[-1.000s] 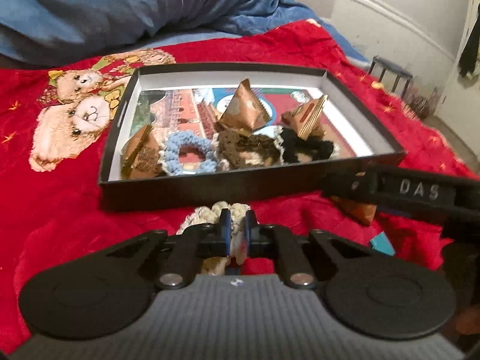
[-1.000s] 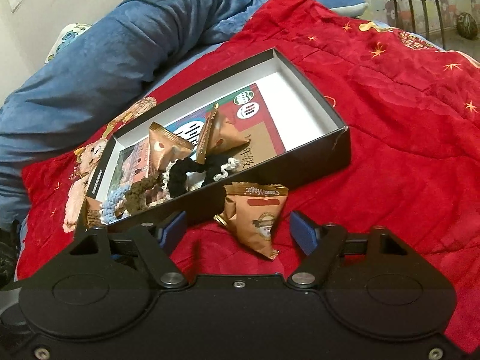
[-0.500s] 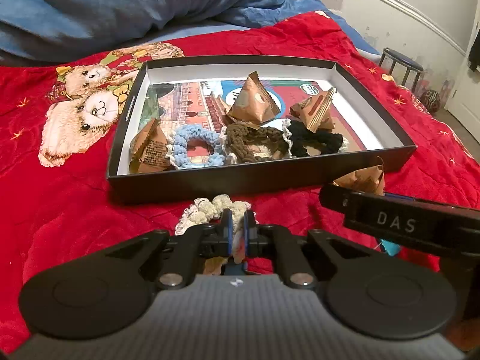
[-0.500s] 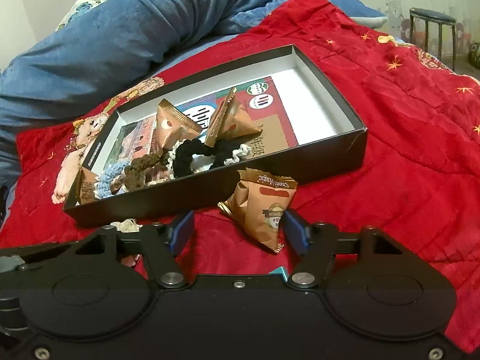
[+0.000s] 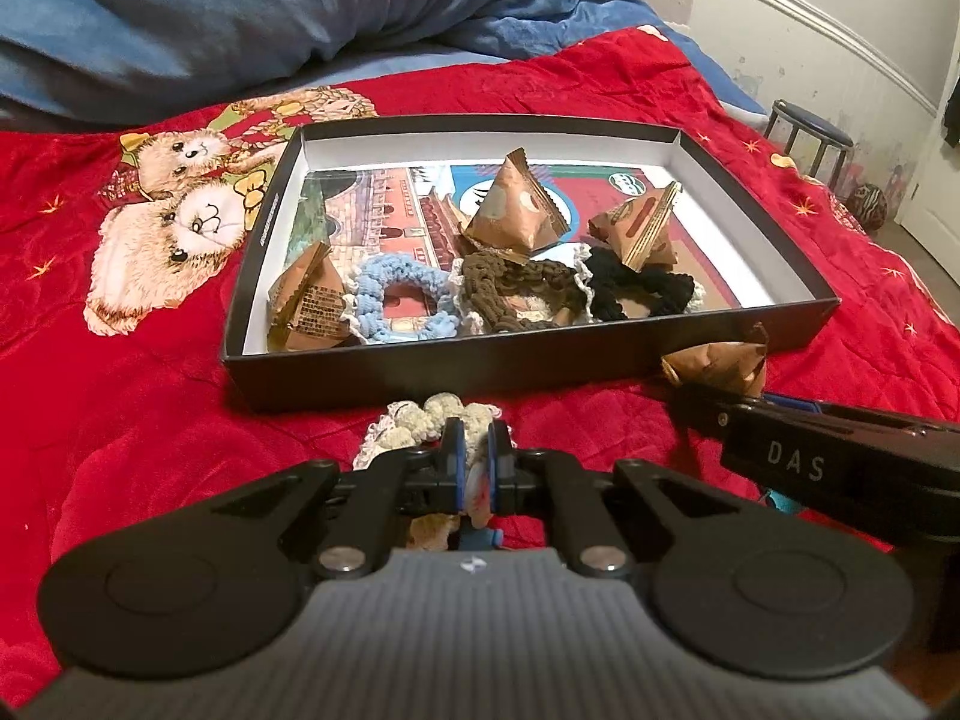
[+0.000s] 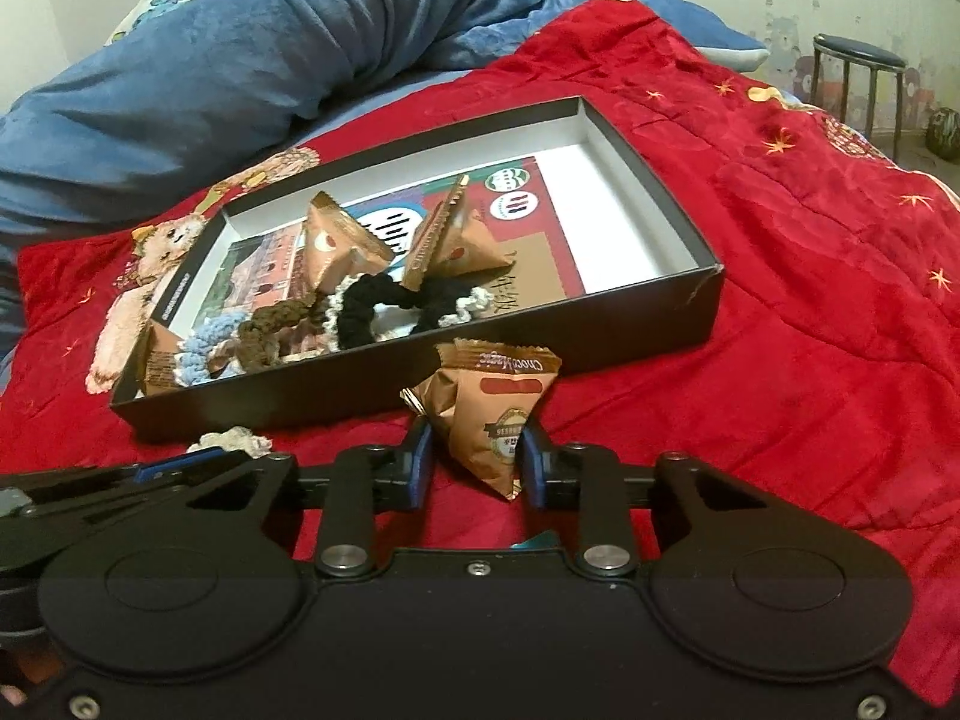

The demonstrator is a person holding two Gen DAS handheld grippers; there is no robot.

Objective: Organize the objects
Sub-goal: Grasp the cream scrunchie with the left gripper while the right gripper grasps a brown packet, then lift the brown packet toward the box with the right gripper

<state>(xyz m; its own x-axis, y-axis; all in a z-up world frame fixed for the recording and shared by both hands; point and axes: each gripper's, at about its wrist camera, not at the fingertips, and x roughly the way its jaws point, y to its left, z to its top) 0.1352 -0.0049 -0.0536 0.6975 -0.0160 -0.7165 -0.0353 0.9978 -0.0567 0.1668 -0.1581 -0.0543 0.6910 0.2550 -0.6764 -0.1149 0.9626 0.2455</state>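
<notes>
My left gripper [image 5: 474,438] is shut on a cream scrunchie [image 5: 414,420], which lies on the red blanket just in front of the black box [image 5: 528,360]. My right gripper [image 6: 477,450] is closing on a brown triangular snack packet [image 6: 492,396], and its blue pads touch the packet on both sides. That packet [image 5: 720,363] leans against the box's front wall [image 6: 660,324]. Inside the box lie three more brown packets [image 5: 516,210], a blue scrunchie [image 5: 408,294], a brown one [image 5: 522,294] and a black one [image 5: 636,288].
The box rests on a red blanket with a teddy-bear print [image 5: 174,228]. A rumpled blue duvet [image 5: 270,12] lies behind it. A dark stool [image 6: 858,78] stands by the wall at the far right. My two grippers are side by side in front of the box.
The right jaws have closed from wide apart onto the sides of the brown packet. The left gripper has stayed shut on the cream scrunchie, in the same place.
</notes>
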